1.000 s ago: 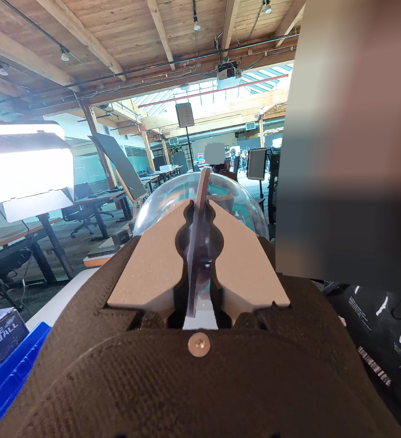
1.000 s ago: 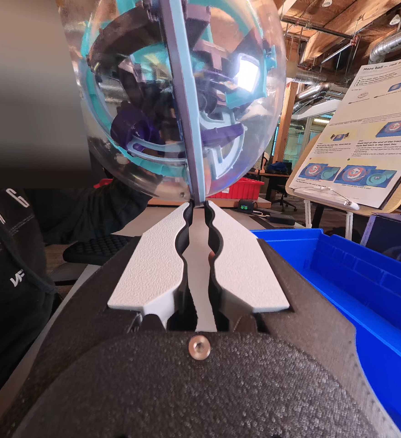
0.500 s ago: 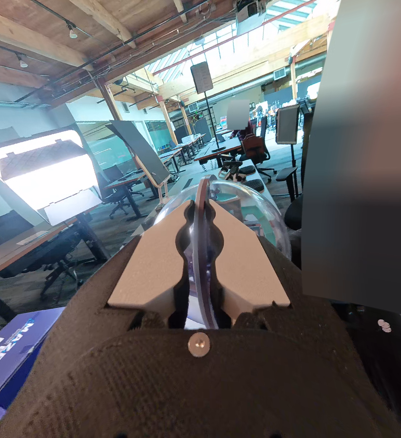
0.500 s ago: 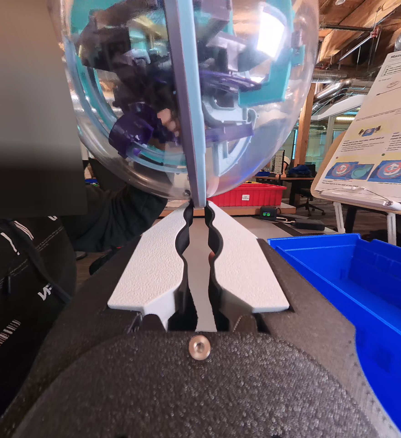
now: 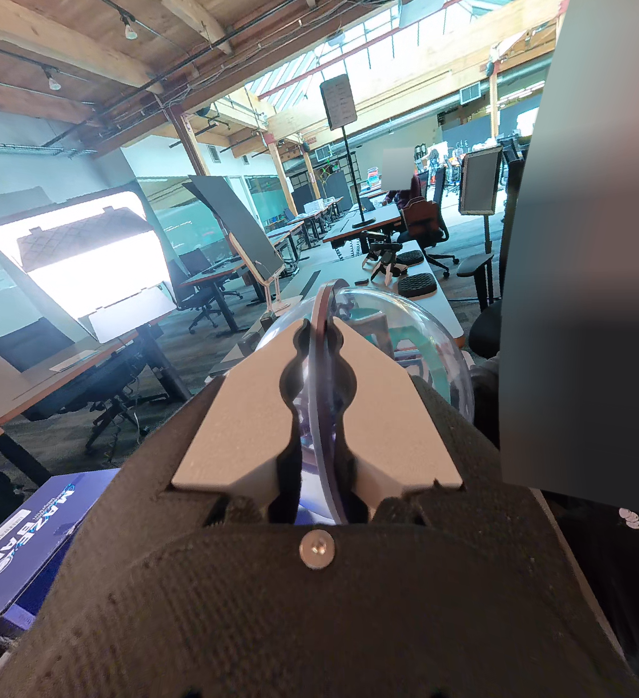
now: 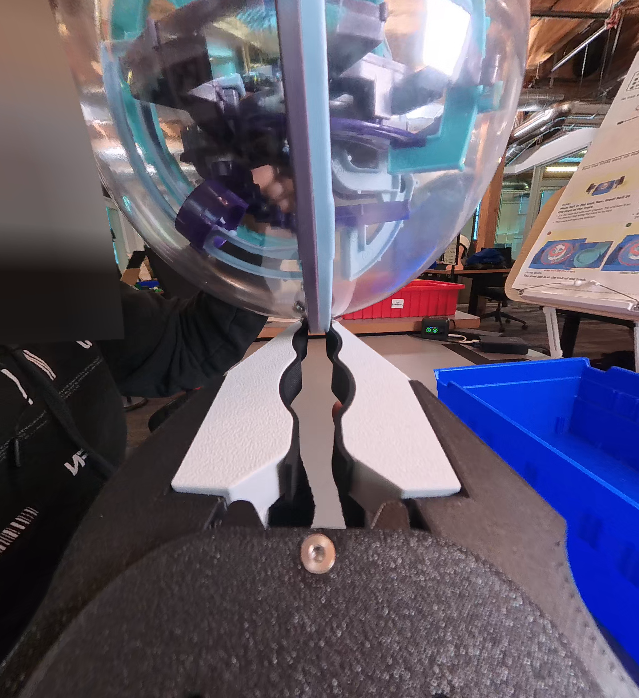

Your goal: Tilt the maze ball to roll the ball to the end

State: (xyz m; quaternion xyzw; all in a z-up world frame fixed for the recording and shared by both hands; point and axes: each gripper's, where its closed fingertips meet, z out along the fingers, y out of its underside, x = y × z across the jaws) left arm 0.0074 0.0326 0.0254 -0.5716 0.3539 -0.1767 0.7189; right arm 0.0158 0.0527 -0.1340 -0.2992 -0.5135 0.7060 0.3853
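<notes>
The maze ball [image 6: 405, 151] is a clear sphere with purple and teal tracks inside and a flat rim [image 6: 306, 151] around its middle. It is held up in the air between both grippers. My left gripper [image 5: 320, 325] is shut on the rim [image 5: 321, 302], with the sphere [image 5: 405, 340] bulging out beyond the fingers. My right gripper [image 6: 317, 332] is shut on the lower edge of the rim, with the sphere above its tips. A small shiny bead [image 6: 298, 308] sits at the sphere's bottom by the rim. I cannot tell if it is the steel ball.
A blue bin [image 6: 574, 434] stands close on the right, an instruction board [image 6: 612, 226] on an easel behind it, and a red bin [image 6: 405, 298] farther back. A blue box [image 5: 27, 536] lies low on the left. A person in dark clothing [image 6: 27, 434] is close by.
The ball has been tipped and turned: the left view has swung down from the ceiling toward the desks. In the right view the sphere looms larger and its tracks have rotated. Both grips have held.
</notes>
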